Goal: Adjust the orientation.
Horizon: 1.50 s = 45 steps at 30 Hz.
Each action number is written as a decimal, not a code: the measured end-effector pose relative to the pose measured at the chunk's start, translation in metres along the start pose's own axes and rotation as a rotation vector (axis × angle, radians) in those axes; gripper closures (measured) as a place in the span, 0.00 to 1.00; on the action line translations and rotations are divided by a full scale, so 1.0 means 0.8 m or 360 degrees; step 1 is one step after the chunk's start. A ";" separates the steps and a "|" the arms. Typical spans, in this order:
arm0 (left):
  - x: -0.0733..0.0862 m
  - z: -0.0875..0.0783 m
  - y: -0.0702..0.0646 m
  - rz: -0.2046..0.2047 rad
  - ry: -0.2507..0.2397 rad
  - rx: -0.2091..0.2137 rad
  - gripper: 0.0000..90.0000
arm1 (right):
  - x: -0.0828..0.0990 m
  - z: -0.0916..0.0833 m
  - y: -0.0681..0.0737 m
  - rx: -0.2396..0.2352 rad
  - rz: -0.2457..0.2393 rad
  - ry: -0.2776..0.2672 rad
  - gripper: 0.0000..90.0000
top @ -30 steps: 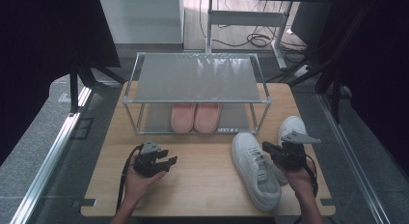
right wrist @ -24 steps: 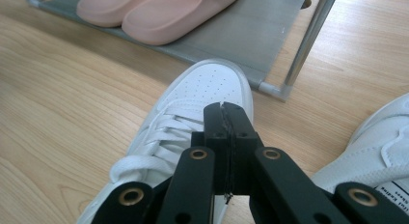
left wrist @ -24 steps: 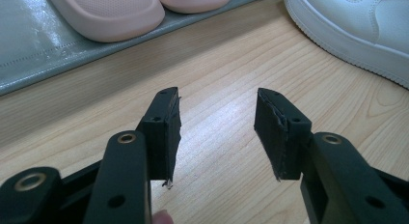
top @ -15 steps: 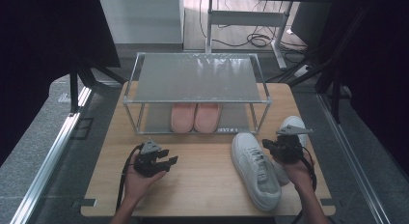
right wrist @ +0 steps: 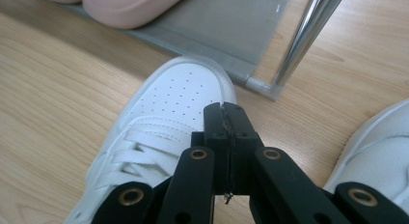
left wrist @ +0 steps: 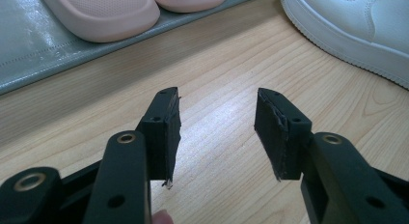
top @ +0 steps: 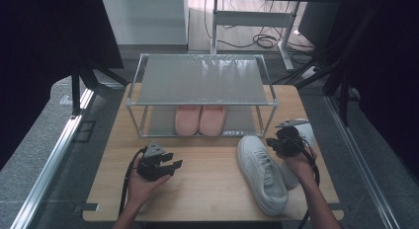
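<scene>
Nearest the table's (top: 207, 199) front edge: left gripper (top: 174, 164), jaws wide apart with nothing between, above bare wood with ample free room toward the white sneaker (top: 259, 173). Right gripper (right wrist: 225, 119) beside that sneaker, just past its laces, jaws pressed flat together, gripping nothing. Sneaker lying on the wood: white leather, perforated toe, white laces, thick pale sole, toe pointing at the shoe rack (top: 200, 81). Second white sneaker (top: 302, 140) just right of it, partly hidden by the hand. Beyond the sneaker's toe, rack's chrome leg (right wrist: 304, 38) close by, pink slippers (top: 200, 120) on the lower shelf.
</scene>
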State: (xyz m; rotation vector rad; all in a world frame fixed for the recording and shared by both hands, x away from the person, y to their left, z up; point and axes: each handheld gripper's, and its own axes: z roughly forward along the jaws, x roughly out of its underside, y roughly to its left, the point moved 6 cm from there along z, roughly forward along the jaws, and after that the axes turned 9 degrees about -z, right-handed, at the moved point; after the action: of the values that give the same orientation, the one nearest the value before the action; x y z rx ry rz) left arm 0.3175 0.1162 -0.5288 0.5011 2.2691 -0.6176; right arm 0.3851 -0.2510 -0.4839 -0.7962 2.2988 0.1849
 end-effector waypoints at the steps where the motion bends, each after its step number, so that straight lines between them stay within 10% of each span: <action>1: 0.000 0.000 0.000 -0.0001 0.0000 -0.0001 0.58 | 0.000 0.002 0.000 0.0001 0.0002 0.0013 1.00; 18: -0.001 -0.001 -0.001 0.0001 -0.0006 0.0001 0.58 | 0.008 0.023 0.008 0.0004 -0.0045 0.0202 1.00; 32: -0.001 0.000 -0.001 0.0008 0.0000 0.0002 0.58 | 0.007 0.024 0.013 0.0037 -0.0052 0.0217 1.00; 45: 0.000 -0.001 0.000 0.0010 0.0000 -0.0001 0.58 | -0.006 0.032 0.050 -0.0098 -0.0150 0.0187 1.00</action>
State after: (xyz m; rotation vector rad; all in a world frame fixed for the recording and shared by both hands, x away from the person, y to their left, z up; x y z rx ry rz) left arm 0.3174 0.1166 -0.5282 0.5081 2.2670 -0.6139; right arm 0.3785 -0.2079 -0.5034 -0.9682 2.3686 0.1705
